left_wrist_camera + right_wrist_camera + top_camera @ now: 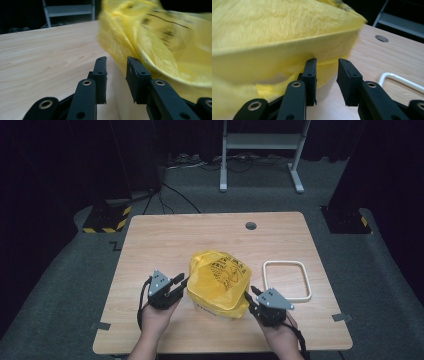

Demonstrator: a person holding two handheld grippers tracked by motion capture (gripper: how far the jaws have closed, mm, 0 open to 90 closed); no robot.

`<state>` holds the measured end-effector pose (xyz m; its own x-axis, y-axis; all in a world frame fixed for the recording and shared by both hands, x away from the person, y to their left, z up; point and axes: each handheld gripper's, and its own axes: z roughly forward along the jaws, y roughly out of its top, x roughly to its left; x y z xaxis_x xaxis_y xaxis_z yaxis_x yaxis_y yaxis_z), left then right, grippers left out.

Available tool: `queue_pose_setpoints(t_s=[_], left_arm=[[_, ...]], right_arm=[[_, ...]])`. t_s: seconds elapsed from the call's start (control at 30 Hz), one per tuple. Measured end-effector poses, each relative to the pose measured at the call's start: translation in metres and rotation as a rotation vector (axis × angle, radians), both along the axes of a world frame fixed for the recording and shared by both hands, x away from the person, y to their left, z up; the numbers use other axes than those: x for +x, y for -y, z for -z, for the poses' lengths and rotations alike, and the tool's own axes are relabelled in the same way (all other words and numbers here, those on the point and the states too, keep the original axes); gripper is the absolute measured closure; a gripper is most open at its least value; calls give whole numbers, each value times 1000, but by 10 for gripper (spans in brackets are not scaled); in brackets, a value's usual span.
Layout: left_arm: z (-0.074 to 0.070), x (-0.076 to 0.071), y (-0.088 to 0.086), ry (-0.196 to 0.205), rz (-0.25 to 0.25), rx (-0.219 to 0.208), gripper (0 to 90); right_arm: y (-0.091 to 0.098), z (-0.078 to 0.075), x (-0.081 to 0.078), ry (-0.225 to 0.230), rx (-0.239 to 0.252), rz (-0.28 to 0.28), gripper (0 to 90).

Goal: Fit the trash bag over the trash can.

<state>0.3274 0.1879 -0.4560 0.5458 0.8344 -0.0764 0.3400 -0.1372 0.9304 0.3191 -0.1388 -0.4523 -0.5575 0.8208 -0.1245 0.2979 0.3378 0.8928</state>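
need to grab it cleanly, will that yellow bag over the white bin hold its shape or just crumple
The yellow bag is thin, creased film, so it will probably crumple and slide between pads. It looks light. The white bin beneath seems stiffer.

The bench (pixel 165 240) is lit well from above, but the room around it is very dark. Shadows under things are small and soft. Seen from the left tongs, the yellow bag (pixel 160 37) looks smeared and blurry. Up close, the far background is fuzzy.
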Motion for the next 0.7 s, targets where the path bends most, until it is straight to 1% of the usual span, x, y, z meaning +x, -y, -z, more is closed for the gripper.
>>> queue_pose_setpoints(t_s=[0.03,0.07,0.1,0.13,0.17,0.2,0.23,0.27,0.3,0.33,0.37,0.43,0.5,0.57,0.63,0.7], left_arm=[[1,-6,2,13,12,7,689],[0,-10,1,24,11,11,681],[0,-12,-2,27,0,7,670],[-1,-11,-6,30,-24,-5,668],[-2,-9,-10,27,-50,-15,669],[-2,-4,-13,14,-67,-29,668],[-1,1,-14,-1,-76,-29,666],[0,6,-13,-12,-78,-22,665],[2,10,-10,-25,-71,-15,663],[4,14,-5,-40,-54,-23,662],[5,15,-3,-40,-46,-19,658],[7,13,2,-38,-16,-24,657],[7,7,6,-29,2,-11,659],[8,0,9,-27,11,-9,672],[8,-8,14,-22,31,1,668],[7,-17,21,-20,48,14,677]], right_arm=[[3,0,8,0,-6,10,676],[6,-1,14,-4,-7,21,672],[9,-3,19,-7,-3,38,665],[11,-5,19,-1,2,48,665],[14,-8,17,12,10,59,665],[17,-11,15,23,24,64,666],[18,-14,11,26,37,68,667],[19,-16,9,33,40,64,667],[18,-16,7,35,34,61,666],[16,-16,5,29,33,59,666],[15,-14,4,27,32,55,666],[13,-12,2,22,25,47,666],[13,-10,1,19,25,39,665],[13,-9,1,20,23,32,665],[14,-10,1,23,21,29,662],[15,-11,0,35,11,41,664]])
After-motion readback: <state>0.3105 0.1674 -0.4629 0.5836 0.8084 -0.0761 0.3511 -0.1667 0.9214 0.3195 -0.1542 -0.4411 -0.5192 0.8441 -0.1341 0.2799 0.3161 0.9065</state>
